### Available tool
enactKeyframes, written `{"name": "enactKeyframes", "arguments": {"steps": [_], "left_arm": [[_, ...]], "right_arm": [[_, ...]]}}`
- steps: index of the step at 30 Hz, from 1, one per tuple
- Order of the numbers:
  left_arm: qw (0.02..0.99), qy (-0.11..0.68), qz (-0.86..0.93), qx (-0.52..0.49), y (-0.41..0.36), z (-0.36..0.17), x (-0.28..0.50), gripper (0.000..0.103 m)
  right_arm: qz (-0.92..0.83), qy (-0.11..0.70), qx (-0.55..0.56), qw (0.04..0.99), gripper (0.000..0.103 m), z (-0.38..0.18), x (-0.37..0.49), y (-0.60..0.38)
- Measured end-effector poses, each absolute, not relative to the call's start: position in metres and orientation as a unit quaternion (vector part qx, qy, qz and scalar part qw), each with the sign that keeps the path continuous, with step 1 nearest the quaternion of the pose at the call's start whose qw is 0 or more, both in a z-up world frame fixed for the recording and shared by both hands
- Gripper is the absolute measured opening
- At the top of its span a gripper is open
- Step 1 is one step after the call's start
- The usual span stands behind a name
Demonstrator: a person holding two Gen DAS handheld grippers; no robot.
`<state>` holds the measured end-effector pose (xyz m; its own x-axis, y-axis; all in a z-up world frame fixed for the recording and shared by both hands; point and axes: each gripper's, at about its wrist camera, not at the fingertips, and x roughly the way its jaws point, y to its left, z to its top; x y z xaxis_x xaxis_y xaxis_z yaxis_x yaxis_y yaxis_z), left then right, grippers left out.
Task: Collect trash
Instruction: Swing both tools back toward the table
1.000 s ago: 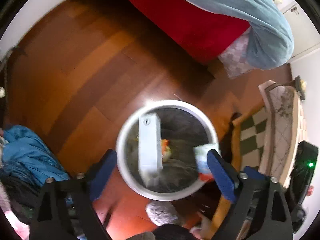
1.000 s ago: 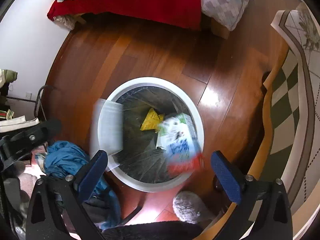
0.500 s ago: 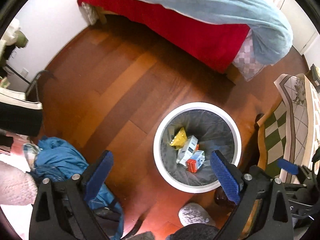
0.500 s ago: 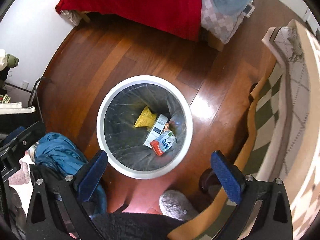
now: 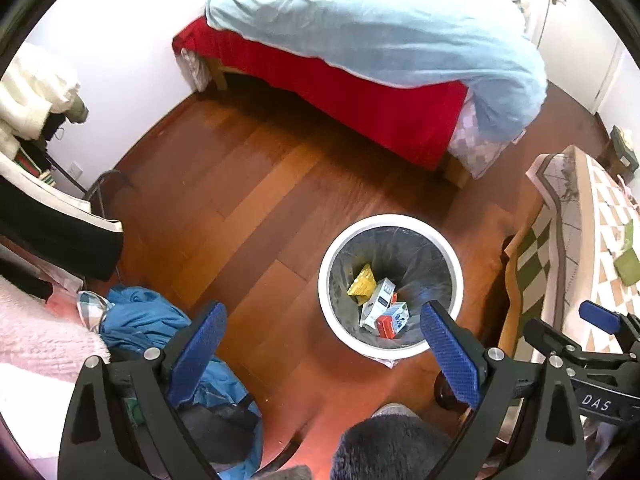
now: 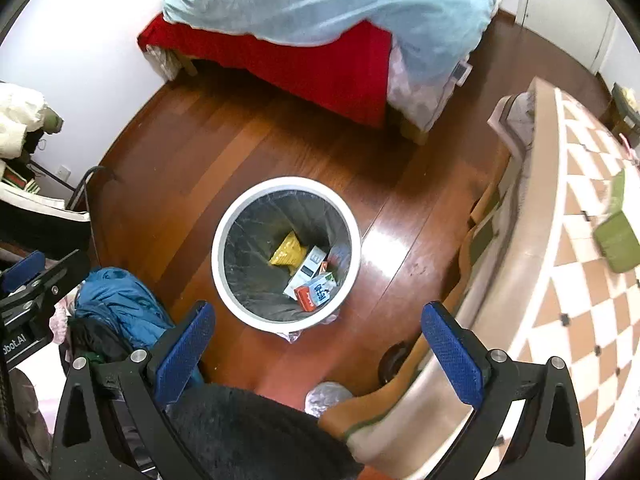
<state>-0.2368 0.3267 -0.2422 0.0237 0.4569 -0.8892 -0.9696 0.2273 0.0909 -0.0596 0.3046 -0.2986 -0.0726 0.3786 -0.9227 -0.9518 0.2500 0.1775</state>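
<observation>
Left wrist view shows your left gripper (image 5: 322, 350) spread empty above bare floor (image 5: 240, 208) beside the white bin (image 5: 454, 256), while only the right view shows your right gripper (image 6: 318, 344), equally wide, near the table edge (image 6: 516, 280).

The white box (image 6: 307, 267) and red carton (image 6: 316, 292), airborne above the trash bin (image 6: 218, 248) a second ago, now lie inside it; both grippers sit higher above the bin.

Looking down from high up, side by side; both seeing the white bin (image 5: 390, 222) (image 6: 286, 184), wood floor (image 5: 248, 200) (image 6: 192, 168) and bed (image 5: 360, 96) (image 6: 320, 64).
</observation>
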Motion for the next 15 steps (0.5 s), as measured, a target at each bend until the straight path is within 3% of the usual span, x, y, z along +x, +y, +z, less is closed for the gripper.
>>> {"name": "enactKeyframes", "arguments": {"steps": [15], "left_arm": [[0.687,0.395,0.554,-0.256,0.256,-0.169,-0.217,0.099]], "right_arm": [[0.57,0.48,-0.192,0.638,0.103,-0.212,-0.034,0.216]]}}
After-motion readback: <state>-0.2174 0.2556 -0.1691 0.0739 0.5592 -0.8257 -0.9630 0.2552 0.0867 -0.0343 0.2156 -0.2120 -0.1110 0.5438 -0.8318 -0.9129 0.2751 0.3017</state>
